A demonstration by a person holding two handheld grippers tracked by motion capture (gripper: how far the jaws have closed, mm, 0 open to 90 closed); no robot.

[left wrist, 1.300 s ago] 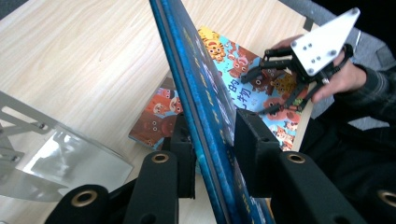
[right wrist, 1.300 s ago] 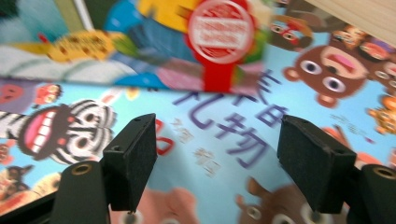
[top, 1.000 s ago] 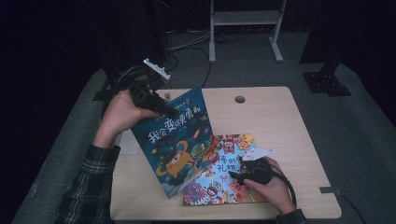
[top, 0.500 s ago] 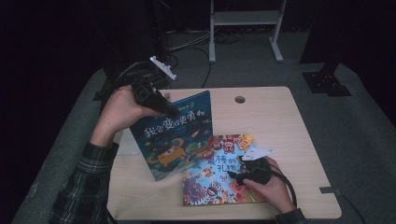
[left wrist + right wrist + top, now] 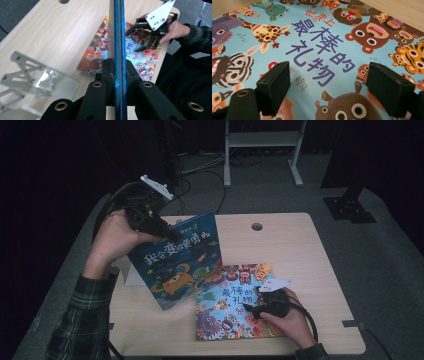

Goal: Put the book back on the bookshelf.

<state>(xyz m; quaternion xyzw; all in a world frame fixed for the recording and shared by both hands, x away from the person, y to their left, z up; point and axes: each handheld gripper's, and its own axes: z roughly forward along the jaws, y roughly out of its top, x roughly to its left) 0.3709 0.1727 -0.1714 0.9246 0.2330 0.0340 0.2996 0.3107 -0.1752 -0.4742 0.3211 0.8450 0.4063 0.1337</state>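
Blue book [image 5: 179, 264] clamped edge-on in the left gripper [image 5: 117, 75], lifted and tilted, its lower corner low over the table [image 5: 300, 245]; that pick-up looks done, where it goes is left. Animal book [image 5: 235, 305] lies flat (cover up). Right gripper [image 5: 327, 85] hovers just over its cover, jaws apart, just been opening, nothing between them

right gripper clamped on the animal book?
No. In the right gripper view the right gripper has its jaws spread wide apart over the animal book cover, gripping nothing.
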